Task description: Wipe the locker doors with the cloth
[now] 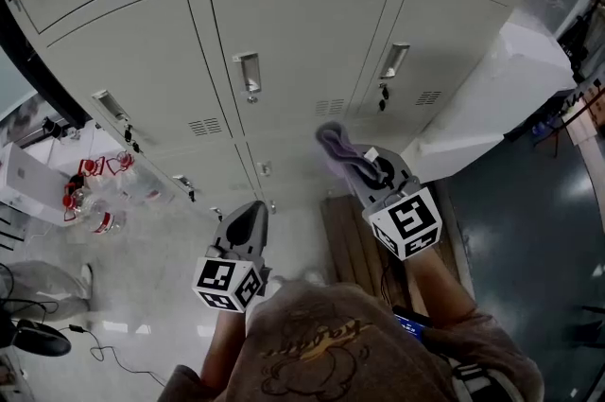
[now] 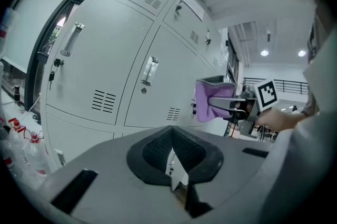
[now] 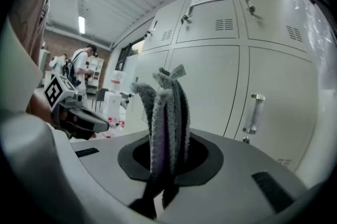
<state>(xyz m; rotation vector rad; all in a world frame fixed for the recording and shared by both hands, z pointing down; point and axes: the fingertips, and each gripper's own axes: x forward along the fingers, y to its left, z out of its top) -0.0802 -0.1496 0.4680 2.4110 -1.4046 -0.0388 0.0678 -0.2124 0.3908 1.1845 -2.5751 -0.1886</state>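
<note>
Right gripper is clenched on the folded purple cloth, held up just in front of the grey locker doors; whether it touches the metal can't be told. Left gripper hangs lower with its jaws pressed together, holding nothing. Looks like the approach or start of a wipe, so next the cloth needs pressing flat on a door and sweeping across it, clear of the handle.
</note>
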